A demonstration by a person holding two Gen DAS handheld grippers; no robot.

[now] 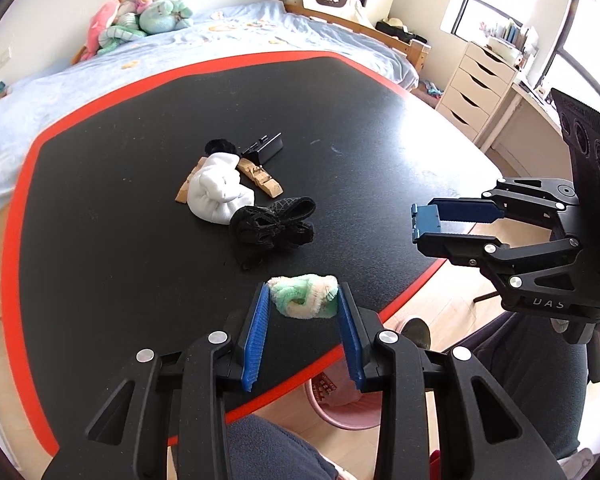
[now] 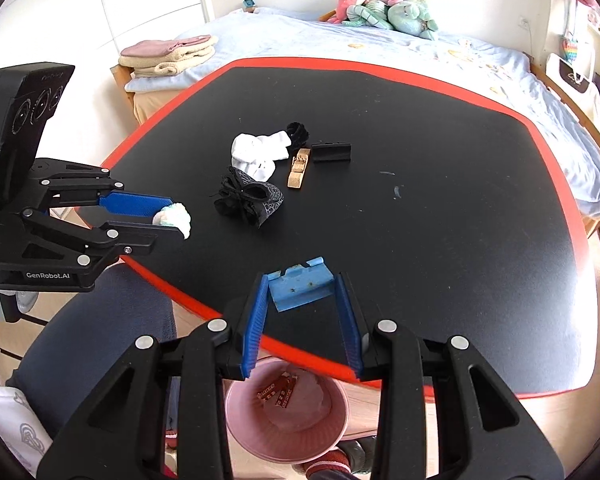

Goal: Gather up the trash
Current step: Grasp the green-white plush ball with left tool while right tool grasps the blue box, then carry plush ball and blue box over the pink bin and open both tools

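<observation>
My left gripper (image 1: 303, 298) is shut on a fluffy green-and-white wad (image 1: 304, 295) held over the near edge of the black table (image 1: 140, 240); the wad also shows in the right wrist view (image 2: 174, 216). My right gripper (image 2: 302, 286) is shut on a blue plastic piece (image 2: 300, 284), also seen from the left wrist (image 1: 424, 218), above the table's near edge. A pink trash bin (image 2: 286, 412) with wrappers inside stands on the floor below the right gripper.
On the table middle lie a white sock (image 2: 258, 152), a black mesh cloth (image 2: 248, 198), wooden clothespins (image 2: 299, 168) and a black clip (image 2: 331, 151). A bed (image 2: 380, 52) with plush toys stands behind. White drawers (image 1: 476, 84) are at the right.
</observation>
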